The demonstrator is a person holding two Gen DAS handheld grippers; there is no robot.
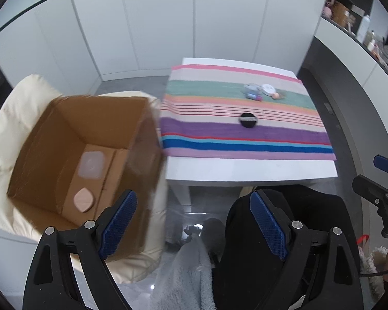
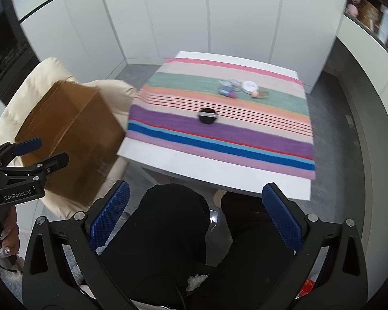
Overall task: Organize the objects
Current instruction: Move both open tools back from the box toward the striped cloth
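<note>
Two hand-held grippers hang empty above the person's lap: the left hand-held gripper and the right hand-held gripper both have their jaws spread wide, nothing between the pads. On the striped cloth covering the surface, a black round compact lies alone at the cloth's centre; a small cluster of cosmetics sits toward 1 o'clock from it. The cardboard box stands open on a cream cushion at 9 o'clock of the surface, with a clear lid and a pink sponge already inside. The sensible next pick is probably the compact: approach from above, straddle its rim squarely, close gently, then carry it across to the box.
</note>
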